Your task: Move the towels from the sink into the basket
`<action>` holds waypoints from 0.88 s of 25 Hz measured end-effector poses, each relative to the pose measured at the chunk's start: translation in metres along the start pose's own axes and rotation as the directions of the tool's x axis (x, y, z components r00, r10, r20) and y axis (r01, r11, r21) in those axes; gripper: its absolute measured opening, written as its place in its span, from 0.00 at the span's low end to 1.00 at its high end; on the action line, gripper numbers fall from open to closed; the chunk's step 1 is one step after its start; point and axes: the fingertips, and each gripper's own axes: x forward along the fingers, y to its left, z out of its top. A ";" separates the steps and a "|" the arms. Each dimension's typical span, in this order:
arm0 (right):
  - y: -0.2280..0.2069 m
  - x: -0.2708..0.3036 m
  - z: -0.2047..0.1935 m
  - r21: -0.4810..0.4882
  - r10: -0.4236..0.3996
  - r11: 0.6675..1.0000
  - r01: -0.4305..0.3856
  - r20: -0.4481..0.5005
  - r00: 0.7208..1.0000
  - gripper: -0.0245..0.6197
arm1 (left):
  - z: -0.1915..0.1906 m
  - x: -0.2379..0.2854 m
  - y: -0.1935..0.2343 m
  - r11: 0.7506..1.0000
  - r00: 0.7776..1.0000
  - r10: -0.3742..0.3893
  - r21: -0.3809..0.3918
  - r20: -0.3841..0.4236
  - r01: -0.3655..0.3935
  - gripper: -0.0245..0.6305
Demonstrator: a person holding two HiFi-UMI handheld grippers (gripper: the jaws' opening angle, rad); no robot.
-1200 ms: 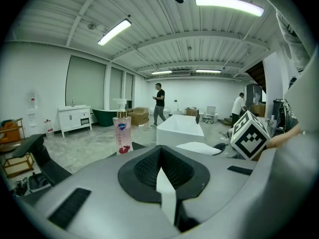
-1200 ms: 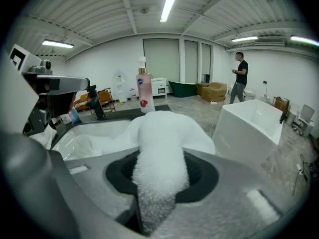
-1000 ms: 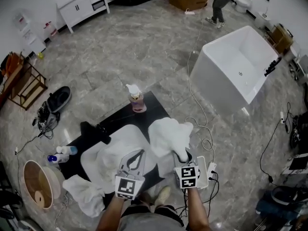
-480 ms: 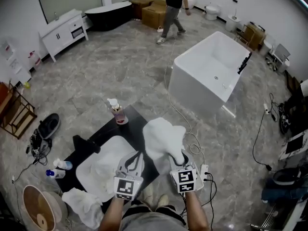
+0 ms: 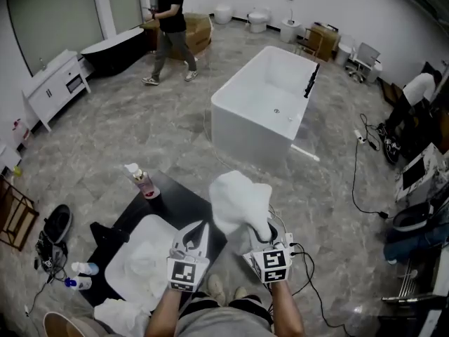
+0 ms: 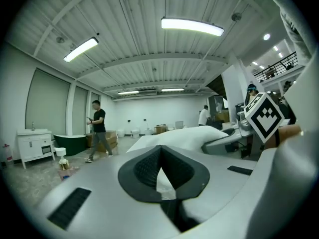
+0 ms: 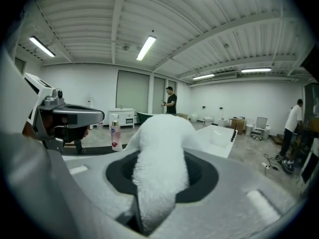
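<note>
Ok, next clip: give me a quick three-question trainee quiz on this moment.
1. True or false: the right gripper is shut on a white towel.
2. Where does the pump bottle stand? A: on the black counter, apart from the sink. B: inside the sink. C: on top of the towel.
3. Fill in: beyond the counter, a white freestanding ____ stands on the floor.

Key: 1 true. 2 A. 3 bathtub.

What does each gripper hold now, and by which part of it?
Right gripper pinches the white towel by a bunched end; left gripper holds nothing.
</note>
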 end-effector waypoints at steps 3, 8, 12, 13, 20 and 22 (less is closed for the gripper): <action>-0.024 -0.018 -0.008 0.015 -0.067 0.998 0.067 0.008 0.998 0.26 | 0.002 0.012 -0.021 0.998 0.998 -0.054 0.019 0.011 0.054 0.05; -0.063 -0.051 -0.021 0.043 -0.178 0.983 0.177 0.003 0.984 0.26 | 0.009 0.038 -0.059 0.987 0.987 -0.156 0.032 0.024 0.155 0.05; -0.097 -0.077 -0.035 0.064 -0.259 0.964 0.260 -0.015 0.966 0.26 | 0.012 0.057 -0.095 0.971 0.971 -0.239 0.041 0.024 0.237 0.05; -0.105 -0.083 -0.039 0.069 -0.274 0.959 0.275 -0.020 0.961 0.26 | 0.013 0.062 -0.104 0.966 0.967 -0.255 0.038 0.022 0.254 0.05; -0.155 -0.122 -0.079 0.092 -0.354 0.929 0.358 -0.062 0.933 0.26 | -0.002 0.092 -0.173 0.937 0.937 -0.350 -0.012 -0.012 0.350 0.05; -0.167 -0.127 -0.097 0.099 -0.361 0.924 0.368 -0.084 0.929 0.26 | -0.012 0.100 -0.189 0.932 0.932 -0.362 -0.041 -0.030 0.360 0.05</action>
